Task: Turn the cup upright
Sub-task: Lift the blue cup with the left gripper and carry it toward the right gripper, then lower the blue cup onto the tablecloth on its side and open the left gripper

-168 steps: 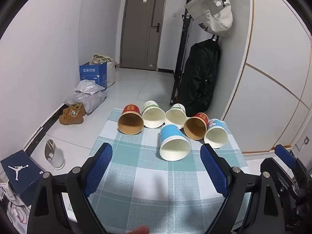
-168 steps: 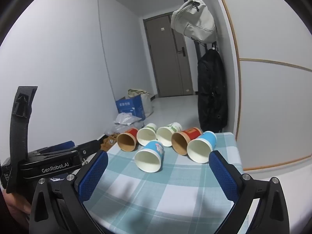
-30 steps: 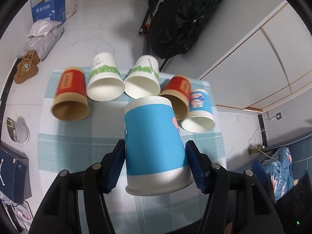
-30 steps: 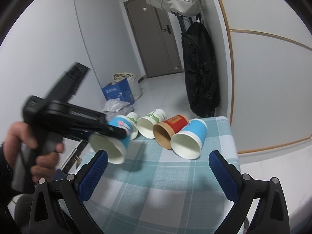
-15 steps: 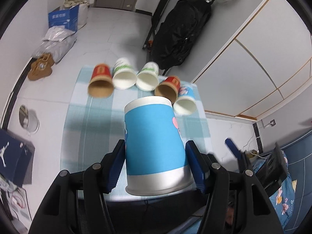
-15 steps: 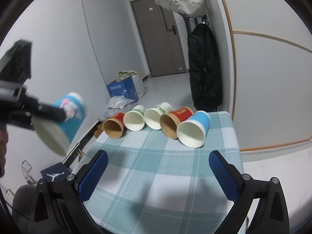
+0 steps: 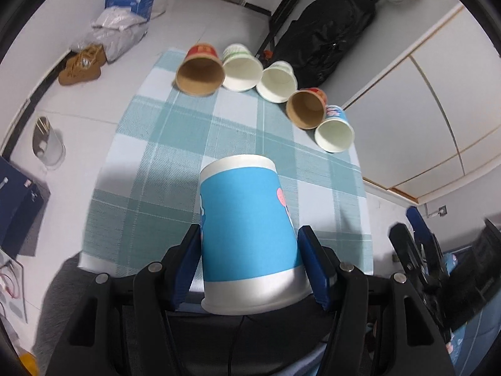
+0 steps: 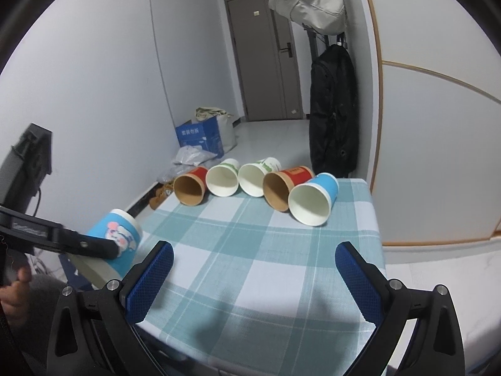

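A checked tablecloth [image 8: 260, 260] covers the table; five cups [image 7: 241, 69] lie on their sides at twelve o'clock (all showing hollow insides). The left gripper [image 7: 250, 250] clamps the blue cup [image 7: 247, 238], held over the near edge; the right gripper [image 8: 253, 269] gapes unloaded.

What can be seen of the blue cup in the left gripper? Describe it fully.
The blue paper cup has a white band at each end and a pink-and-white cartoon print. The left gripper is shut on its sides, blue pads against the wall. It is held in the air near the checked tablecloth's near-left edge, tilted, base pointing away and up, mouth toward the gripper.
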A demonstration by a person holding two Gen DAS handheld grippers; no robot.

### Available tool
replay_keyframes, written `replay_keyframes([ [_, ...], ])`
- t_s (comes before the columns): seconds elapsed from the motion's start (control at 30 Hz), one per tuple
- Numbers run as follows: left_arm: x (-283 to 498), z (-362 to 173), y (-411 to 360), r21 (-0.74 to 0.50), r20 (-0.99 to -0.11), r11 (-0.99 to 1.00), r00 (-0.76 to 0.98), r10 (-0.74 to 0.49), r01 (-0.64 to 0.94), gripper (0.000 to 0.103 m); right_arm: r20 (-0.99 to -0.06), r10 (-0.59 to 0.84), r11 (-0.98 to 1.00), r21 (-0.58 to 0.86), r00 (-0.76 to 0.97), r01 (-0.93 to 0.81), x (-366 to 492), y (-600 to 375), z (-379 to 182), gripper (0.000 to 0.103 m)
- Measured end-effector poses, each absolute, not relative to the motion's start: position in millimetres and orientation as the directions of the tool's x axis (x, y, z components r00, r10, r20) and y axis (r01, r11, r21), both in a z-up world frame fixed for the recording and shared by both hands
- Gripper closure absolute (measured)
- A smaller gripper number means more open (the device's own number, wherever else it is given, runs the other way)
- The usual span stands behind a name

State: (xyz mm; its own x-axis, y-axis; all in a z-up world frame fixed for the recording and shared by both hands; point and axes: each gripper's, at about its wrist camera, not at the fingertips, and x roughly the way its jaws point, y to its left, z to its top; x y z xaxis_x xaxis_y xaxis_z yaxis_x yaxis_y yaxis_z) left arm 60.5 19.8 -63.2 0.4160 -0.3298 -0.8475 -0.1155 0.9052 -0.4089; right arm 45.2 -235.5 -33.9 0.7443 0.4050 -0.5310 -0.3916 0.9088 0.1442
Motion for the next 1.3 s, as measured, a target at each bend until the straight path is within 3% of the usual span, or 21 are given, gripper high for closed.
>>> replay_keyframes([
  [0.8, 78.6, -108.8, 11.6, -0.430, -0.864, 0.887, 0.361, -0.351, -0.166, 0.042, -0.582, 0.387, 0.908, 0.103, 0.715, -0.407, 49.3, -219.5, -50.2, 0.000],
  [0.93, 78.2, -109.9, 14.9, -0.439, -0.862, 0.878, 0.363, -0.353, -0.190, 0.027, -0.583, 0.386, 0.907, 0.100, 0.715, -0.408, 48.6, -219.3, -50.9, 0.000],
  [1.3, 74.0, -96.4, 19.9, -0.475, -0.827, 0.864, 0.421, -0.372, -0.169, 0.026, -0.564, 0.403, 0.904, 0.123, 0.721, -0.410, 43.9, -224.0, -46.1, 0.000],
])
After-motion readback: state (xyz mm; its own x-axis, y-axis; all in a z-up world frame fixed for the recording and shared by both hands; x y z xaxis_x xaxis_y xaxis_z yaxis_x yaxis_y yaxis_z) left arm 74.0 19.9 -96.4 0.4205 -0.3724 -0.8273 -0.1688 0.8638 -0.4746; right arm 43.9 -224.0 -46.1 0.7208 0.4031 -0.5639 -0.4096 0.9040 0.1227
